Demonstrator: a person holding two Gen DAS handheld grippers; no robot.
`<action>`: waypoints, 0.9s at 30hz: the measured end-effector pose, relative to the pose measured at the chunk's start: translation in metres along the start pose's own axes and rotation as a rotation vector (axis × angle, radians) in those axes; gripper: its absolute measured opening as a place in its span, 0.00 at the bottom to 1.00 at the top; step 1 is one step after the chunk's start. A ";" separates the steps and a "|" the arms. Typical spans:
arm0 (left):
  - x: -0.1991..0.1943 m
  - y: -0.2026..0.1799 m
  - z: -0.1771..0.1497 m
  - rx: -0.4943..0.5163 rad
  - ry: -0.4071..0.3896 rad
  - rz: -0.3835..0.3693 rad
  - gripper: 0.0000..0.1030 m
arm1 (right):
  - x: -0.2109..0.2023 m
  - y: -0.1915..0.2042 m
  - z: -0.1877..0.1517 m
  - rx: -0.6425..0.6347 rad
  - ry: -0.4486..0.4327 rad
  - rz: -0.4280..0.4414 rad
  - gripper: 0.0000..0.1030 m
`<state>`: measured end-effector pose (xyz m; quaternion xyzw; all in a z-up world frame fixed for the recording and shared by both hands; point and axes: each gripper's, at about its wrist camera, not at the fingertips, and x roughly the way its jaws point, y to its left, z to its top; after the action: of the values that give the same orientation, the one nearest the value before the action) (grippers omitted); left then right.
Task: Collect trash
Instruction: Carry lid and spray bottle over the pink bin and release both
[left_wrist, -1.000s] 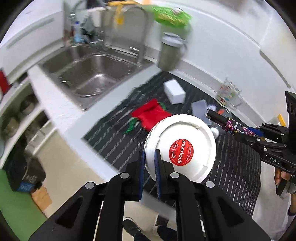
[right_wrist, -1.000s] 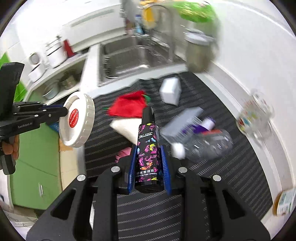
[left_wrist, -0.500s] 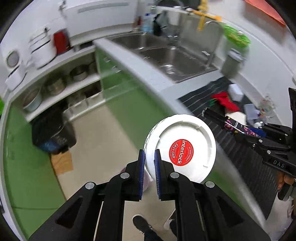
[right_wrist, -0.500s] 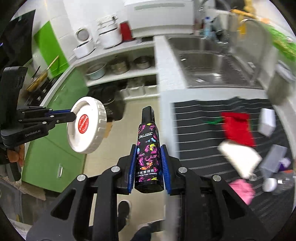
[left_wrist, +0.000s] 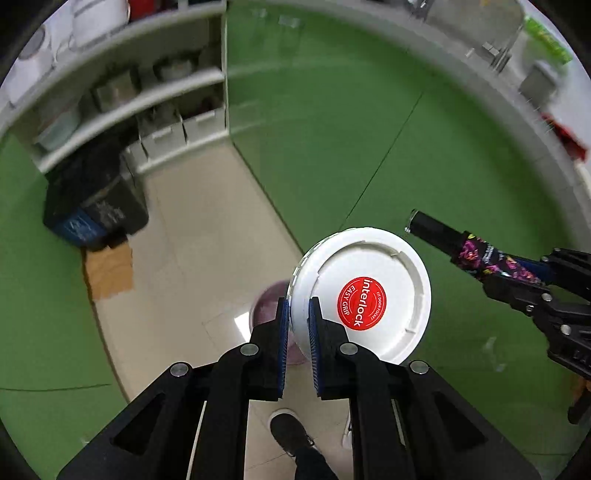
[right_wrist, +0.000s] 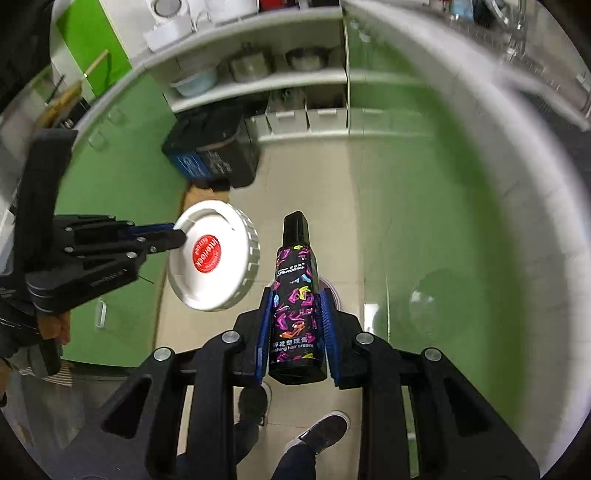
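Observation:
My left gripper (left_wrist: 298, 317) is shut on the rim of a white screw lid (left_wrist: 369, 295) with a red round sticker, held on edge above the floor. My right gripper (right_wrist: 297, 301) is shut on a black hair-cream bottle (right_wrist: 295, 258) printed with coloured shoes, cap pointing away. The right wrist view has the left gripper (right_wrist: 173, 236) and the lid (right_wrist: 214, 254) to the left of the bottle. In the left wrist view the bottle (left_wrist: 443, 236) and right gripper (left_wrist: 517, 284) come in from the right. A round pinkish bin (left_wrist: 266, 302) stands on the floor below, mostly hidden.
Green cabinet fronts (left_wrist: 332, 129) rise under the white counter edge (right_wrist: 517, 166). Open shelves (right_wrist: 277, 77) hold pots and bowls. A black box (right_wrist: 214, 155) and a piece of cardboard (left_wrist: 109, 269) lie on the tiled floor. The person's shoes (right_wrist: 321, 430) show below.
Both grippers have swung away from the striped mat on the counter and dropped towards the floor. The sink and counter items have left view. Lid and bottle stay gripped.

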<state>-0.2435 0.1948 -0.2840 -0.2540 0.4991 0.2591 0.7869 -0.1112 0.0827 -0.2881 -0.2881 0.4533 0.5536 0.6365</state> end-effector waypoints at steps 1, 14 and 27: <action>0.016 0.003 -0.005 -0.003 0.007 -0.001 0.11 | 0.013 -0.002 -0.004 0.002 0.008 -0.003 0.24; 0.165 0.021 -0.048 -0.047 0.038 -0.004 0.51 | 0.144 -0.033 -0.049 0.035 0.074 -0.001 0.24; 0.159 0.038 -0.056 -0.088 0.000 0.015 0.94 | 0.161 -0.026 -0.050 0.023 0.085 0.013 0.24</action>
<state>-0.2465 0.2102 -0.4556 -0.2847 0.4891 0.2866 0.7730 -0.1032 0.1053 -0.4571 -0.3011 0.4882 0.5397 0.6162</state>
